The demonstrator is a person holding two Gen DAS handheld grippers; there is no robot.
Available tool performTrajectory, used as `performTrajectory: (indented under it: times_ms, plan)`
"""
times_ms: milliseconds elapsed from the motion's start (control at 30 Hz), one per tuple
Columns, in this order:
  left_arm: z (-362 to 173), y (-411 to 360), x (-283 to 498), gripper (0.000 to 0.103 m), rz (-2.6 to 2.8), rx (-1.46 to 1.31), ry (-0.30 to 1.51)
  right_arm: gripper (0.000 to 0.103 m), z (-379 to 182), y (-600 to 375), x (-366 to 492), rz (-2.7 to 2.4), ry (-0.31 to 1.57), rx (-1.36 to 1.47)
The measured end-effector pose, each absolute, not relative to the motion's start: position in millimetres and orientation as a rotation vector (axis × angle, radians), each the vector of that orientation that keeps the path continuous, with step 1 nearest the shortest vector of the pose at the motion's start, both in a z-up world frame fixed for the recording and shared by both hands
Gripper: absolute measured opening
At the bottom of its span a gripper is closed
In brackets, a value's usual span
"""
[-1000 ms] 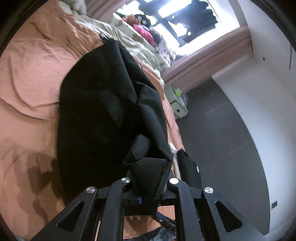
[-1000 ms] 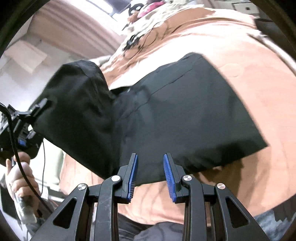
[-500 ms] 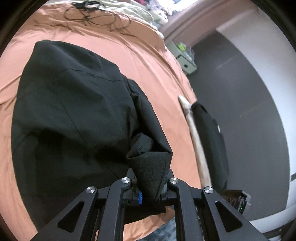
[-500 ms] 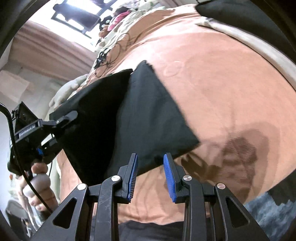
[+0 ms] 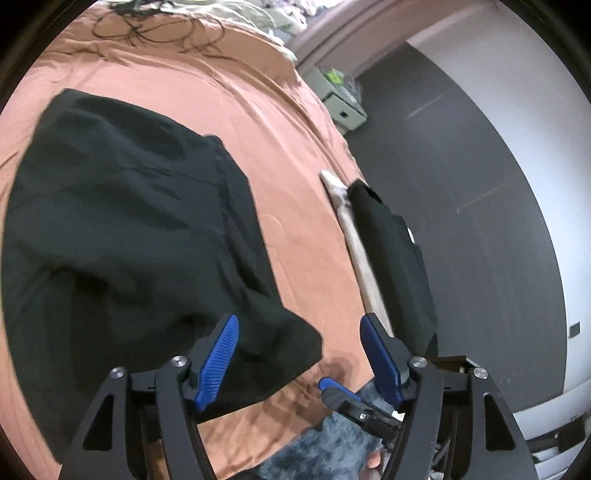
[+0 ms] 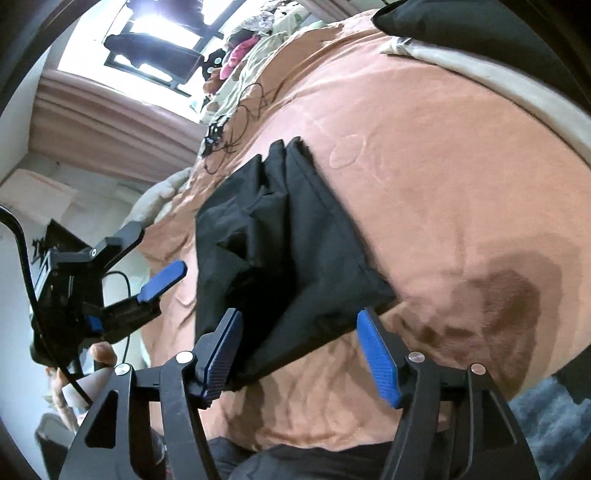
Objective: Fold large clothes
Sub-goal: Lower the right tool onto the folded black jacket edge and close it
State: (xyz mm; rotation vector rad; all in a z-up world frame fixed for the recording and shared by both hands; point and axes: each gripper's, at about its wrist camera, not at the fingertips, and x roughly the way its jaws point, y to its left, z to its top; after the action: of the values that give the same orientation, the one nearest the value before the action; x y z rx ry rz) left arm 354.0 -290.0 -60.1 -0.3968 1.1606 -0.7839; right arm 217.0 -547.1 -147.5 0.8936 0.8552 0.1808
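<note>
Left gripper (image 5: 300, 353): jaws spread wide, blue pads apart, nothing between them; it hangs just above the near corner of the black garment (image 5: 122, 236).

Right gripper (image 6: 299, 352): jaws likewise wide, nothing clamped; the garment's near edge shows in the gap between the fingers, and whether they touch the cloth cannot be told. In the right wrist view the left gripper (image 6: 151, 258) appears to the garment's left, fingers splayed, held by a hand (image 6: 85, 373).

Black garment (image 6: 280, 251): folded, lying loosely rumpled on the orange bedsheet (image 5: 295, 155), near the bed's near edge, with folds and a seam running along its right side.

Bedsheet (image 6: 443, 177): creased, with a dark shadow patch toward its right part in the right wrist view.

Second black garment (image 5: 395, 258): lying flat at the bed's right edge, on top of a cream cloth (image 5: 354, 236), well apart from the first.

Black cables (image 5: 159, 29): tangled at the bed's far side.

Grey shaggy rug (image 5: 332, 443): on the floor below the bed's near edge.

Dark floor (image 5: 480, 184): beside the bed's right edge.
</note>
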Motion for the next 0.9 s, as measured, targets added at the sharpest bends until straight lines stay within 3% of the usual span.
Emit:
performTrajectory:
  times_ms: [67, 167, 533, 567, 600, 667, 867, 900]
  plan:
    - [-56.4, -282.0, 354.6, 0.070, -0.758, -0.394, 1.145, 0.066, -149.2, -542.2, 223.4, 0.203, 0.859, 0.905]
    - [-53.2, -256.8, 355.3, 0.070, -0.693, -0.380, 1.120, 0.075, -150.4, -532.9, 233.6, 0.240, 0.859, 0.914]
    - [-90.7, -150.2, 347.3, 0.070, -0.437, -0.414, 1.167, 0.075, -157.6, -513.0, 277.8, 0.281, 0.838, 0.918]
    - [-96.1, -143.2, 344.7, 0.070, -0.424, -0.415, 1.176, 0.066, -157.5, -512.8, 280.0, 0.269, 0.833, 0.903]
    - [-100.9, -136.4, 341.3, 0.070, -0.409, -0.414, 1.184, 0.046, -157.1, -513.5, 280.6, 0.264, 0.824, 0.897]
    - [-110.2, -127.1, 338.4, 0.070, -0.381, -0.417, 1.200, 0.025, -159.9, -517.9, 282.9, 0.266, 0.818, 0.922]
    - [-136.1, -116.3, 332.6, 0.069, -0.342, -0.456, 1.234, 0.015, -164.6, -525.5, 275.7, 0.235, 0.786, 0.926]
    - [-139.3, -118.5, 333.3, 0.065, -0.348, -0.465, 1.238, 0.014, -165.5, -526.5, 274.0, 0.234, 0.787, 0.926]
